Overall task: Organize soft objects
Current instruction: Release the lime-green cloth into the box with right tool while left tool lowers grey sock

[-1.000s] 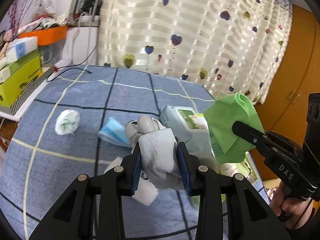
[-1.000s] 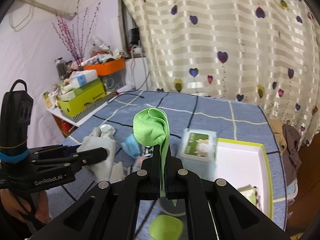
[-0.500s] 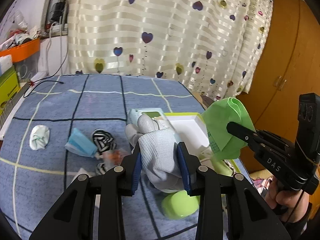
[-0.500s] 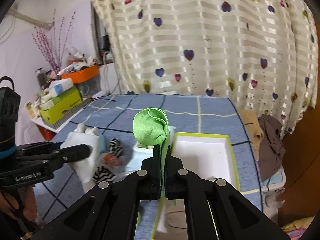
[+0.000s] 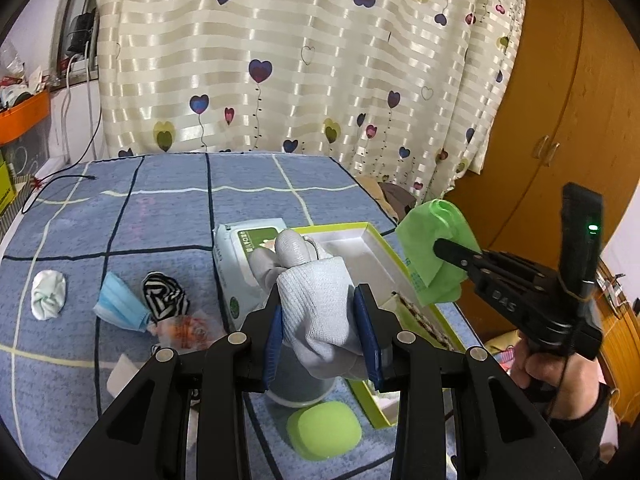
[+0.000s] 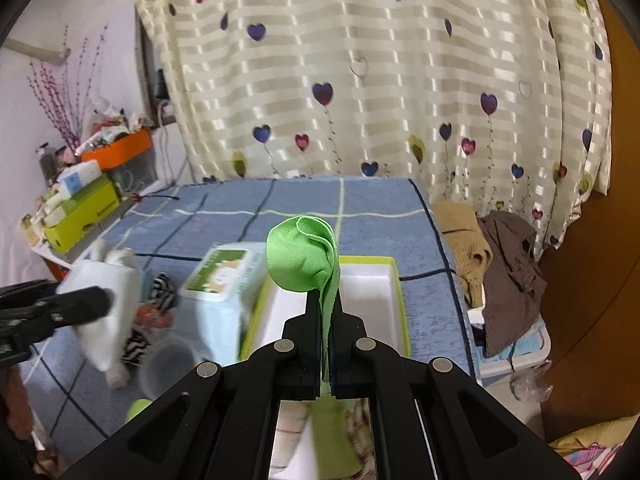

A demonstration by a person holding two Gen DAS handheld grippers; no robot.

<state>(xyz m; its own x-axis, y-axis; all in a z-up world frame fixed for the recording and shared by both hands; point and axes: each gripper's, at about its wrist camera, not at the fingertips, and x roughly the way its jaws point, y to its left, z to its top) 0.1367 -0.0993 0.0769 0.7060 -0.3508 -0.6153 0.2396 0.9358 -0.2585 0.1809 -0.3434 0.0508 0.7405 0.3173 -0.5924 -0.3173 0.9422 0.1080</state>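
Observation:
My left gripper [image 5: 320,300] is shut on a pale grey knitted glove [image 5: 304,256], held above the blue checked tablecloth [image 5: 168,208]. The glove's fingers stick out forward over a wet-wipes pack [image 5: 248,240]. My right gripper [image 6: 328,300] is shut on a bright green cloth [image 6: 300,260] that bulges above its tips. It hangs over a lime-rimmed white box [image 6: 364,258]. The left wrist view shows the right gripper [image 5: 440,246] with the green cloth [image 5: 424,232] at the box's [image 5: 340,226] right side.
On the cloth at left lie a white sock ball [image 5: 48,294], a blue face mask [image 5: 120,308], a striped sock [image 5: 164,296] and an orange item [image 5: 188,328]. A grey cup [image 6: 164,364] and a green sponge [image 5: 324,430] sit near the front. Clothes [image 6: 508,264] are heaped beyond the right edge.
Both grippers have swung to the right along the table with their loads still held. The white box now lies right in front of them, and the shelf at left has slid out of view.

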